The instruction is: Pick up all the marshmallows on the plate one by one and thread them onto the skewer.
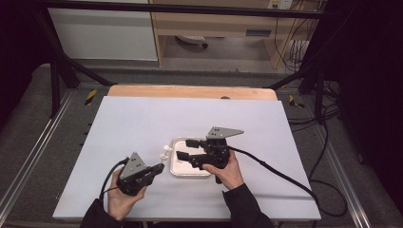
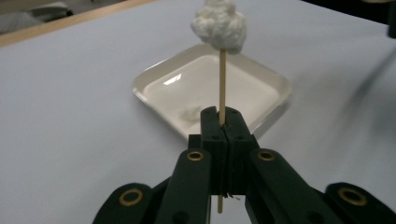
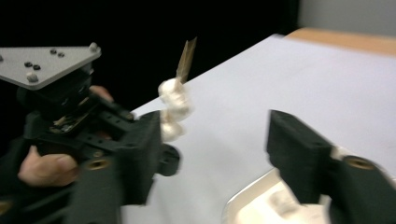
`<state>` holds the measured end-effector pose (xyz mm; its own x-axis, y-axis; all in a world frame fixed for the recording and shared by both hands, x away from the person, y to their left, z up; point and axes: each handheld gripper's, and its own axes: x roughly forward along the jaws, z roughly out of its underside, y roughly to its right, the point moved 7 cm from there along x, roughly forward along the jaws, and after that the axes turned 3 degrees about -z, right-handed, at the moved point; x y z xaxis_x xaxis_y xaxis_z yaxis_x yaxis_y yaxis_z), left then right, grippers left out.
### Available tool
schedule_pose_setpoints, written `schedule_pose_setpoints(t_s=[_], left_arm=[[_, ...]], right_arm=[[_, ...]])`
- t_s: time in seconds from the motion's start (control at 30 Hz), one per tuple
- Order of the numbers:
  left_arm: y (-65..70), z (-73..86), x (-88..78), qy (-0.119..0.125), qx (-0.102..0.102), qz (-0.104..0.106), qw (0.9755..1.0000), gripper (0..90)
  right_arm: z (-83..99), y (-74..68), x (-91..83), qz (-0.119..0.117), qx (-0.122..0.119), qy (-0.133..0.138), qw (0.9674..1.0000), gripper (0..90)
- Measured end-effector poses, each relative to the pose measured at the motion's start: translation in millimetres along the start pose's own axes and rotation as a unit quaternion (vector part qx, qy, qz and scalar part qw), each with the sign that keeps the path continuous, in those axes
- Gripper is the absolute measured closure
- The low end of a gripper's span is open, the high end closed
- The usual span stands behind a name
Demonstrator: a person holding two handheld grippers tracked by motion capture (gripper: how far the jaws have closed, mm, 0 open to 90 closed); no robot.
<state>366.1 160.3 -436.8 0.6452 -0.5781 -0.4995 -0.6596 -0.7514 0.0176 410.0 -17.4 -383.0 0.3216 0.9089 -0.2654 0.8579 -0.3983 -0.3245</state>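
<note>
My left gripper (image 1: 160, 167) (image 2: 222, 122) is shut on a thin wooden skewer (image 2: 222, 79), which stands up from its jaws. White puffy lumps (image 2: 219, 23) (image 1: 165, 153) (image 3: 173, 107) are stuck near the skewer's tip, just left of a white square tray (image 1: 183, 171) (image 2: 261, 88). A small white piece (image 2: 189, 112) lies in the tray. My right gripper (image 1: 187, 148) (image 3: 217, 154) hovers over the tray, open, its jaws pointing left toward the skewer with nothing between them. In the right gripper view the left gripper (image 3: 70, 107) and its hand are at the left.
The tray sits on a white board (image 1: 142, 123) over a wooden table, with bare surface to the left, right and back. Cables trail from both grippers, the right one's across the board (image 1: 280, 173). Black frame bars stand beyond the table's far corners.
</note>
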Motion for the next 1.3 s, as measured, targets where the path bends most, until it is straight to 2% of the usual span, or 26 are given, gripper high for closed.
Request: schedule_pose_setpoints(t_s=[0.07,0.1,0.13,0.2,0.23,0.33,0.4,0.53,0.6,0.67,0.77,0.83,0.93,1.03,1.1,1.17,1.3], left_arm=[[-17.1,4.9,-3.0,-0.003,-0.017,-0.016,0.9997,88.8],[-23.3,5.8,-5.1,0.000,-0.025,-0.020,0.9995,88.7],[-27.2,5.8,-7.0,0.004,-0.031,-0.022,0.9993,88.8],[-29.7,4.6,-9.4,0.009,-0.031,-0.026,0.9991,88.7],[-29.5,3.9,-10.0,0.010,-0.030,-0.026,0.9992,88.7],[-28.1,4.2,-9.1,0.008,-0.027,-0.023,0.9993,88.7],[-27.3,5.4,-7.3,0.005,-0.025,-0.021,0.9994,88.7],[-25.1,8.1,-3.3,-0.005,-0.023,-0.016,0.9996,88.7],[-23.5,8.5,-2.1,-0.008,-0.020,-0.014,0.9997,88.7],[-21.9,8.3,-1.7,-0.009,-0.017,-0.011,0.9998,88.6],[-18.9,8.4,-1.1,-0.010,-0.015,-0.007,0.9998,88.7],[-15.9,7.9,-1.0,-0.010,-0.011,-0.002,0.9999,88.7],[-9.0,6.4,-0.7,-0.008,-0.005,0.007,0.9999,88.7],[1.4,3.6,0.4,-0.003,0.007,0.017,0.9998,88.7],[9.8,0.9,1.4,0.002,0.015,0.027,0.9995,88.7],[18.7,-0.8,3.1,0.003,0.030,0.034,0.9990,88.7],[35.7,-1.6,6.4,0.001,0.059,0.049,0.9971,88.7]], right_arm=[[0.8,6.5,5.6,0.022,-0.009,0.009,0.9997,33.0],[5.1,12.0,10.7,0.040,-0.016,-0.004,0.9991,33.8],[12.6,18.2,17.4,0.056,-0.020,-0.031,0.9977,34.1],[31.6,30.2,31.9,0.087,-0.037,-0.095,0.9909,36.6],[40.5,35.0,39.0,0.094,-0.044,-0.120,0.9874,38.7],[61.6,48.4,56.3,0.110,-0.059,-0.175,0.9766,46.2],[70.8,55.2,63.0,0.114,-0.065,-0.198,0.9714,49.3],[80.0,58.6,69.6,0.101,-0.072,-0.217,0.9682,56.3],[83.3,58.4,71.9,0.094,-0.080,-0.226,0.9663,64.1],[82.6,59.8,72.6,0.098,-0.083,-0.226,0.9657,70.8],[81.6,61.3,71.3,0.105,-0.081,-0.224,0.9655,74.7],[77.0,58.5,66.8,0.099,-0.080,-0.215,0.9683,75.8],[56.0,49.0,49.1,0.080,-0.062,-0.168,0.9806,76.4],[28.5,36.4,21.0,0.061,-0.056,-0.118,0.9895,76.6],[10.0,26.4,1.3,0.044,-0.053,-0.081,0.9943,76.5],[-6.5,15.7,-15.4,0.022,-0.049,-0.044,0.9976,76.5],[-27.6,-1.1,-35.5,-0.020,-0.043,0.003,0.9989,76.5]])
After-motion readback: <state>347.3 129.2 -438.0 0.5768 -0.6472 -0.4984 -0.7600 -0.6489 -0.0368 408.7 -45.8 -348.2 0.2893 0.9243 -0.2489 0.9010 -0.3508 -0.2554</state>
